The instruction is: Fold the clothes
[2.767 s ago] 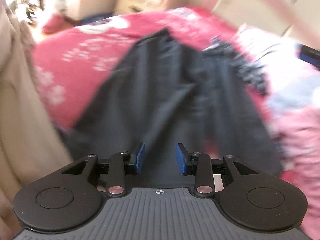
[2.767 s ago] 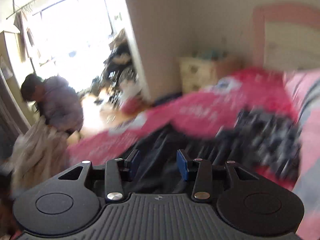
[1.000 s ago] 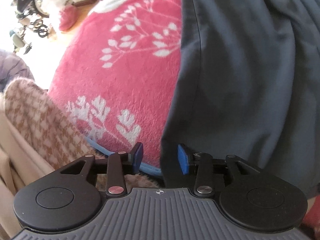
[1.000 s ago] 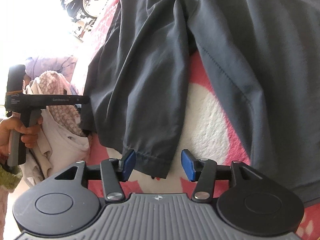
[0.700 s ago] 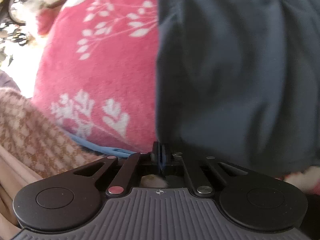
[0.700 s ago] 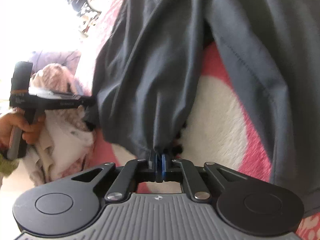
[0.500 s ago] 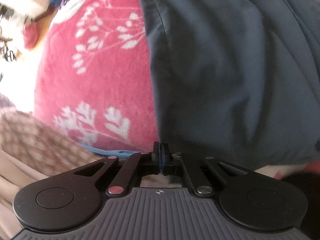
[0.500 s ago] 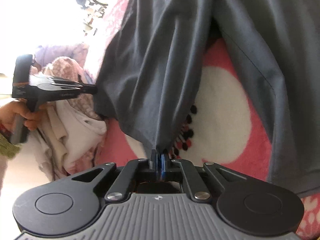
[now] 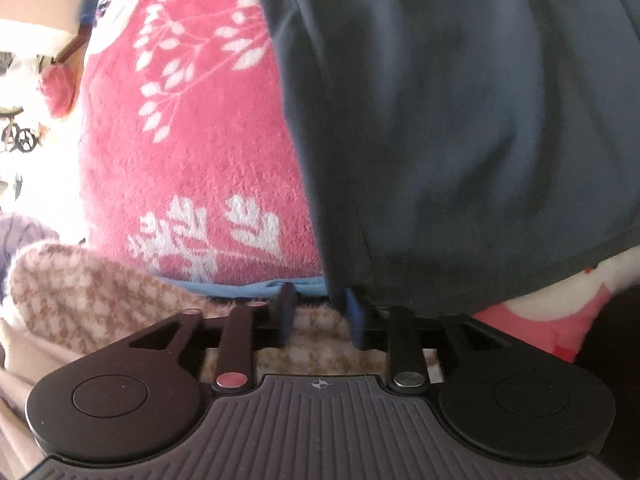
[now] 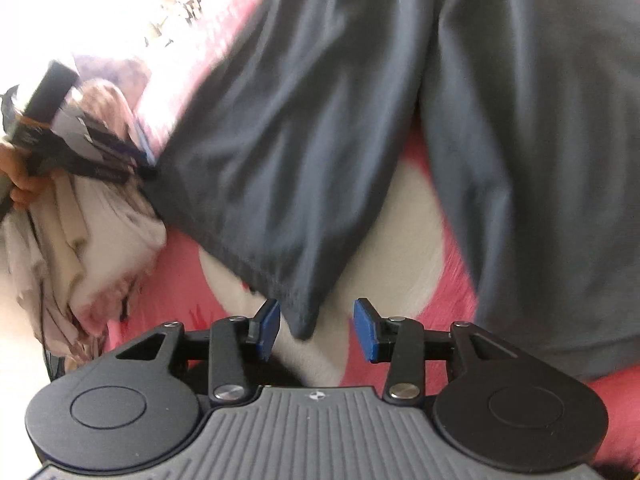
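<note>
Dark grey shorts lie spread on a red blanket with white flower prints. My left gripper hovers at the hem's left corner. Its jaws are opening, and the cloth edge lies just past the right pad with nothing pinched. In the right wrist view one leg's hem corner hangs loose between the blue pads of my right gripper. Those jaws are also opening and do not press the cloth. A hand holds the left gripper at the far left edge of the shorts.
A pink-and-brown houndstooth garment lies under the left gripper at the bed's edge. A heap of pale clothes sits beside the blanket on the left. Bright floor with clutter shows beyond the bed.
Half a second ago both grippers were shut on the shorts' hem. Both have now reopened and the cloth has slipped free. The right gripper has risen a little.
</note>
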Motion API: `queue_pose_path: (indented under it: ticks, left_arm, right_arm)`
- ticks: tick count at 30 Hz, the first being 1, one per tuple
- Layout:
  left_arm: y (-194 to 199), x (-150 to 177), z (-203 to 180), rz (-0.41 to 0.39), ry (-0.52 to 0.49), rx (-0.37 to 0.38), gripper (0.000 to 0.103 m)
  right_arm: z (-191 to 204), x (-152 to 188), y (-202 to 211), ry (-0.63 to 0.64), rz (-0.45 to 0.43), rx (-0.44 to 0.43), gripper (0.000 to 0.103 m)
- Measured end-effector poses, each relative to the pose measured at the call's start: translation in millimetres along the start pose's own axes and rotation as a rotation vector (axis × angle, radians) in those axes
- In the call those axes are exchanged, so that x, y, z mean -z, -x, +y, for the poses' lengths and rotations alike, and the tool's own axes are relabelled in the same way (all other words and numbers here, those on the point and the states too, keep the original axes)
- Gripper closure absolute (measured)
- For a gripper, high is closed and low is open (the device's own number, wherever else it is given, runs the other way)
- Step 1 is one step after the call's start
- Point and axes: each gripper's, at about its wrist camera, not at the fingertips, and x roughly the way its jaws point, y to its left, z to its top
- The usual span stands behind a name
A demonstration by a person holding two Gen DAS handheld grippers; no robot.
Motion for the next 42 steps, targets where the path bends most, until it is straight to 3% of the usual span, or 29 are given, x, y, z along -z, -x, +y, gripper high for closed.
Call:
queue_pose_path:
  ticks: [4,6,10,12,15,22,26,30,37,42]
  left_arm:
    - [22,2,18,-0.065,0.094,0.001,0.054]
    - [32,4,27,-0.112,0.154,0.008,0.054]
    - [51,8,33,-0.2,0.233,0.038,0.054]
    - [58,9,29,-0.217,0.217,0.041,0.054]
    - [53,1,29,-0.198,0.215,0.052,0.054]
    - [14,-26,33,-0.167,0.238,0.205,0.053]
    - [-6,-41,27,-0.141,0.191,0.184,0.049]
    - [-23,-44,22,-0.082,0.154,0.194,0.049]
    - [-27,-38,12,-0.054,0.124,0.241,0.051]
    - [-25,-35,1,-0.065,0.099,0.215,0.073]
  right_arm:
    - [-5,-14,28,0.031,-0.155,0.009,0.059]
    - [-9,-21,39,0.032,-0.221,0.017,0.059]
    - [-19,-32,43,0.006,-0.274,0.025,0.059]
    - [-24,-36,46,-0.007,-0.286,0.014,0.059]
    - [-29,-40,49,-0.017,-0.29,0.0,0.059]
    - [-22,-37,40,-0.031,-0.262,-0.053,0.059]
    - [-26,-37,35,-0.051,-0.25,-0.074,0.059]
    - [-28,-54,39,-0.059,-0.292,-0.102,0.058]
    - [-13,-153,33,-0.038,-0.381,-0.205,0.057]
    - [7,-247,-19,-0.095,-0.3,-0.195,0.056]
